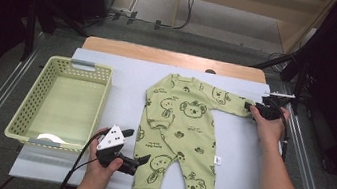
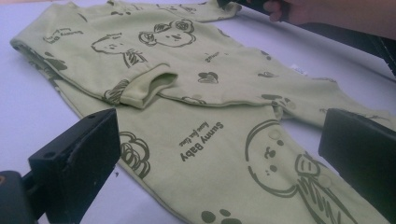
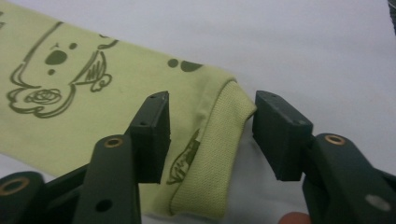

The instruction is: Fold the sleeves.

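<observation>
White mat [image 1: 244, 151]: green koala romper [image 1: 178, 131] flat; both grippers' fingers released.

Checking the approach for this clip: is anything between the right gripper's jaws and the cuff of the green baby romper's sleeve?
Nothing visible. The ribbed cuff of the green printed cotton romper lies directly between the right gripper's jaws, not yet pinched.

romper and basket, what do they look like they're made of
Romper: soft knit fabric, probably cotton, matte green with printed koalas; the cuff shows a fine ribbed weave and the cloth lies limp and creased. Basket: most likely moulded plastic, pale green with a slight sheen; its walls are a regular grid of small holes.
</observation>
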Demonstrator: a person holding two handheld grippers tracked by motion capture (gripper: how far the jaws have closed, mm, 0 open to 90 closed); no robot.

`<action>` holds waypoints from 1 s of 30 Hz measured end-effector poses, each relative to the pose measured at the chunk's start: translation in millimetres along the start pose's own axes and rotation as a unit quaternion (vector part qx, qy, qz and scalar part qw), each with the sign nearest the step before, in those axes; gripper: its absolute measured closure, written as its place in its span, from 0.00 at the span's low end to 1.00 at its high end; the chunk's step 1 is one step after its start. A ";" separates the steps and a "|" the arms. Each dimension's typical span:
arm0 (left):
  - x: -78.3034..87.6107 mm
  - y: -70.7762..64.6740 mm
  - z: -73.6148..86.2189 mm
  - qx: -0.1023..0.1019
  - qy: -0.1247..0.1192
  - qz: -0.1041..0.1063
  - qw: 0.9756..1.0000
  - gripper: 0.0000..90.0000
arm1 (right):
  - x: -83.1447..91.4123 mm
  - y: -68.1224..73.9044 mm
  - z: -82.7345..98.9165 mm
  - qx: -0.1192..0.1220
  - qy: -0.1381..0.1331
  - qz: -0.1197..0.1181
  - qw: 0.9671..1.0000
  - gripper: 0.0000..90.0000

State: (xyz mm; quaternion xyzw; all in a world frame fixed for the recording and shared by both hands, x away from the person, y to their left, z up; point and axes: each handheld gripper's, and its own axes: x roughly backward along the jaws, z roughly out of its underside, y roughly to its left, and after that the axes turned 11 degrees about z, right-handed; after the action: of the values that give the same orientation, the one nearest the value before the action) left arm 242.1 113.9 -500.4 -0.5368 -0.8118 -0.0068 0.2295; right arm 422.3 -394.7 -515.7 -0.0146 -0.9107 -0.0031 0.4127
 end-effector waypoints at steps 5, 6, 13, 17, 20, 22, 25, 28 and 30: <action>-0.4 0.3 0.0 -0.001 0.002 0.003 1.000 0.00 | -3.2 -2.1 0.8 -0.005 0.000 0.010 1.000 0.64; -0.5 0.1 0.0 -0.001 0.002 0.003 1.000 0.00 | -3.1 -2.2 0.7 0.000 0.000 0.013 1.000 0.68; 0.2 -0.1 0.1 0.000 -0.001 0.003 1.000 0.00 | -1.0 -2.0 -2.2 0.015 0.013 0.007 1.000 0.88; 0.2 -0.4 0.1 -0.001 0.001 0.003 1.000 0.00 | 2.4 -2.6 -6.2 0.009 0.005 0.008 1.000 0.89; 0.2 -0.3 0.1 -0.001 0.001 0.004 1.000 0.00 | 5.5 -4.3 -9.7 0.007 -0.002 0.008 1.000 0.89; 0.1 0.0 0.1 0.000 0.000 0.004 1.000 0.00 | 8.2 -3.3 -12.2 0.011 -0.004 0.016 1.000 0.89; -0.2 -0.4 0.1 -0.003 0.001 0.004 1.000 0.00 | 12.9 -2.2 -15.4 0.007 -0.012 0.017 1.000 0.89; -0.4 -0.7 0.1 -0.005 0.001 0.005 1.000 0.00 | 16.0 0.0 -15.7 0.006 -0.016 0.010 1.000 0.89; -0.4 -0.6 0.1 -0.004 0.001 0.005 1.000 0.00 | 18.1 1.6 -15.4 0.009 -0.018 0.006 1.000 0.89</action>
State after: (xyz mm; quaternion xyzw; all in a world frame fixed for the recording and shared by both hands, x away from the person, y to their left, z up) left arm 241.7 113.3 -500.5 -0.5417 -0.8090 -0.0091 0.2281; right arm 422.0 -392.9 -491.9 -0.0162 -0.9180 0.0075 0.3962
